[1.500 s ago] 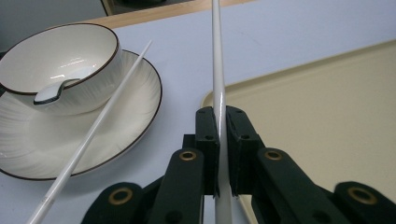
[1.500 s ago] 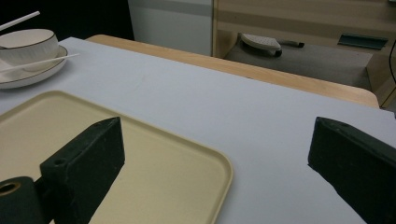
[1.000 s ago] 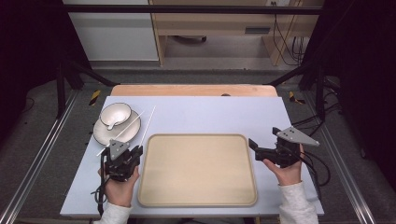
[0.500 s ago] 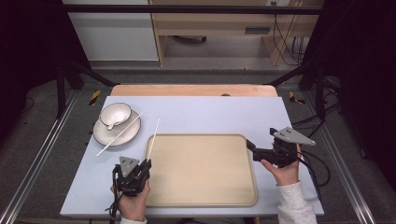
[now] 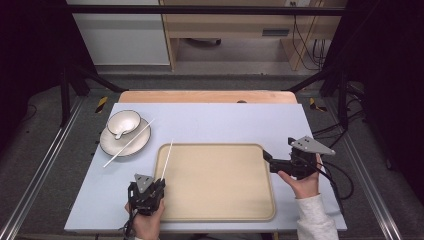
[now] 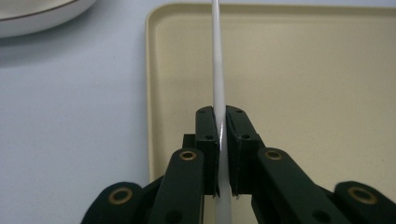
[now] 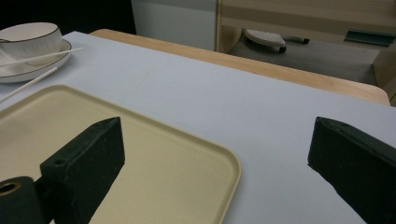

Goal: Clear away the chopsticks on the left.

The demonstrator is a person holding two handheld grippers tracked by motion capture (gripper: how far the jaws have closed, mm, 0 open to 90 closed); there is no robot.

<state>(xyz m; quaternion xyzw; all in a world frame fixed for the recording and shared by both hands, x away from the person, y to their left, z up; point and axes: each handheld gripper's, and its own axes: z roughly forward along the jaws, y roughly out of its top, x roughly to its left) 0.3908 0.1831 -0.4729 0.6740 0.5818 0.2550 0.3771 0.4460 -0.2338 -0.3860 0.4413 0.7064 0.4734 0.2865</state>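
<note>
My left gripper is shut on a thin white chopstick at the tray's near left corner. In the left gripper view the chopstick runs straight out between the closed jaws of the left gripper, over the left rim of the beige tray. A second chopstick lies slanted across the plate, which carries a white bowl. My right gripper hovers open at the right edge of the tray, with nothing between the jaws of the right gripper.
The plate and bowl stand at the far left of the pale blue table top. A wooden strip borders the far edge. Beyond it are dark frame legs, cables and a shelf on the floor.
My left gripper has moved toward the near edge and to the right, carrying the chopstick away from the plate to the tray's left rim. The right gripper has stayed put.
</note>
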